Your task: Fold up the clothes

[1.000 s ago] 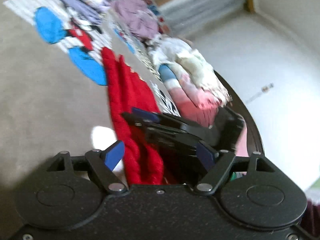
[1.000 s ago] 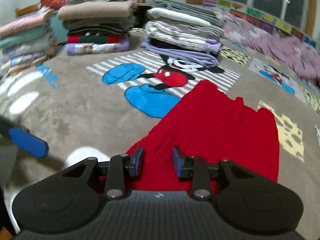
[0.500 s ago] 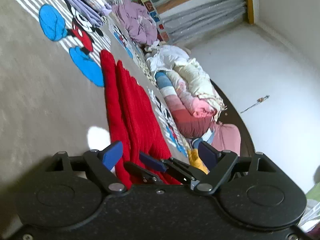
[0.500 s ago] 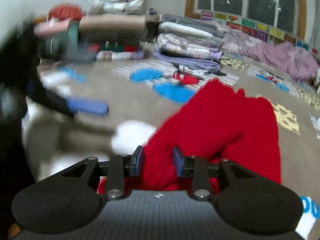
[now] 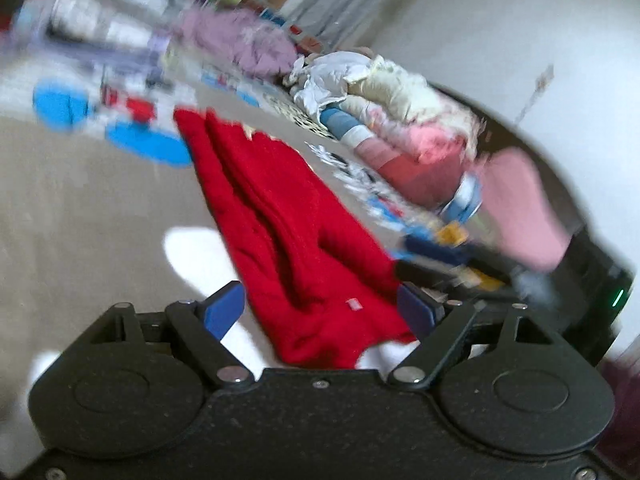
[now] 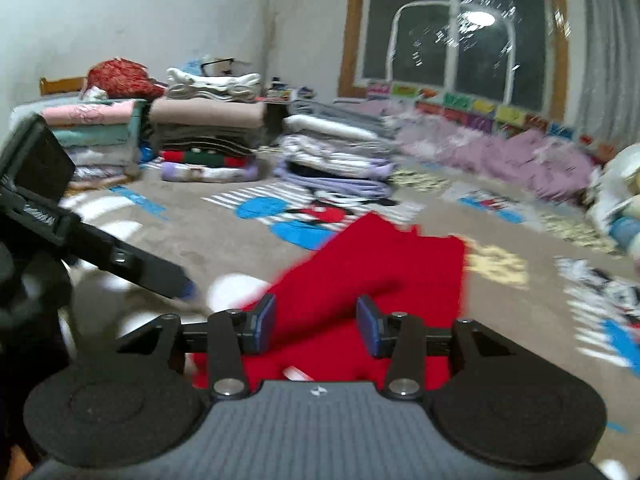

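Red sweater (image 6: 372, 276) lies loose mid-frame; our right gripper (image 6: 316, 322) has just spread, releasing it, left gripper (image 5: 320, 312) gapes empty — fold placed.

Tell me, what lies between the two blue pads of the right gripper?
In the right wrist view, part of the red garment lies between the right gripper's pads. Its jaws have just been opening, and the pads do not press it.

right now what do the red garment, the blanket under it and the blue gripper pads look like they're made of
Red garment: likely a knit, wool or acrylic; matte, with soft thick lengthwise ridges, though blur hides the stitches.
Blanket: probably fleece or plush; dull beige surface with a printed cartoon and no sheen.
Blue gripper pads: seemingly rubber or soft plastic; smooth, flat, slightly glossy.
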### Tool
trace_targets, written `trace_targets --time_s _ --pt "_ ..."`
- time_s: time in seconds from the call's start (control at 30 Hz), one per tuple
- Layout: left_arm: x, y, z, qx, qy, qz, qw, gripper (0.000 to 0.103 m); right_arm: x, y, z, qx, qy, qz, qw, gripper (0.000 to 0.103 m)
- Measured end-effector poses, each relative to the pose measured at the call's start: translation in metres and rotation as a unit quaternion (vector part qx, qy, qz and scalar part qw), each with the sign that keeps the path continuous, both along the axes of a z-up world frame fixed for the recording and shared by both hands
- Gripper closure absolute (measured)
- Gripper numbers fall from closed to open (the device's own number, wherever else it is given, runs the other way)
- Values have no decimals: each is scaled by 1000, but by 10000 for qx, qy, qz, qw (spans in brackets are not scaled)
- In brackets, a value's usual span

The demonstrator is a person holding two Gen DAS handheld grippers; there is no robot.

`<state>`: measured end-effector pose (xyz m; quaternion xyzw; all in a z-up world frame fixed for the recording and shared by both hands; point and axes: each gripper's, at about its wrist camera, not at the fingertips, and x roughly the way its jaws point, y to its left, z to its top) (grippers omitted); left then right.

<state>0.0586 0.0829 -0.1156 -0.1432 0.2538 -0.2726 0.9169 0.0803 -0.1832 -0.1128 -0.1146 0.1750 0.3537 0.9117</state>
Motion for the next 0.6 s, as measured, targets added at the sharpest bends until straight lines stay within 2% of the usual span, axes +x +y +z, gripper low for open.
trace_targets --time_s 0.07,0.17,0.23,0.33,0.4,0.5,0.6 --pt "-14 -16 5 768 -495 -109 9958 19 -6 -22 -3 -132 -170 -132 9997 53" --pt "-28 -39 3 1795 -979 -326 9783 19 -11 -46 -13 -542 -388 -213 9975 50" --pt "-34 -51 -2 2460 -1198 -421 9609 19 -14 -54 -23 -868 -489 -167 9949 50" --pt "-35 -61 -13 3200 -1347 -631 9357 19 -19 -59 -37 -1296 -607 -87 9897 50" --pt "-38 -68 -21 3785 -1457 -727 9111 19 -24 -57 -44 -1534 -693 -8 9857 50" --pt "-37 -76 -39 4455 -1633 -661 8778 20 -24 -50 -56 -1940 -760 121 9780 49" --pt "-32 -81 -46 4568 -1844 -603 8682 20 -22 -45 -65 -2034 -871 222 9750 49"
